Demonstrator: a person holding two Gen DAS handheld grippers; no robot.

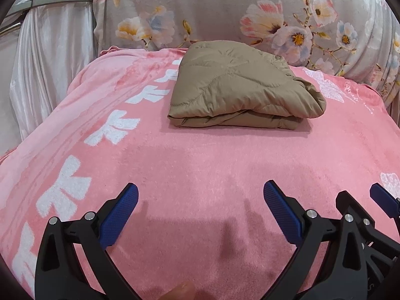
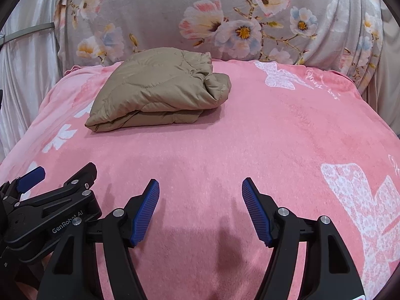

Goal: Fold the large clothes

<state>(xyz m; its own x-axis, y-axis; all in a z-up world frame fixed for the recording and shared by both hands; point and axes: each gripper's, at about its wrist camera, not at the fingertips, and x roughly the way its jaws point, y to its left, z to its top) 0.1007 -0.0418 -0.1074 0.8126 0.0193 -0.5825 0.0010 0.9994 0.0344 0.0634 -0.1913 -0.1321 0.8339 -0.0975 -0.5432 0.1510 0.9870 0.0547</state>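
Though folded, tan quilted puffy jacket [image 1: 240, 87] is judged soft, light, slippery; layered near hem is best gripped; left gripper [image 1: 200, 195] and right gripper [image 2: 200, 192] are held agape, empty.

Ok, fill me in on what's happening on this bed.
A person holds a two-finger gripper in each hand over a pink blanket. A tan padded jacket lies folded into a compact bundle near the floral bedding at the far end. The left gripper and right gripper are both open and empty, side by side, well short of the bundle and touching nothing.
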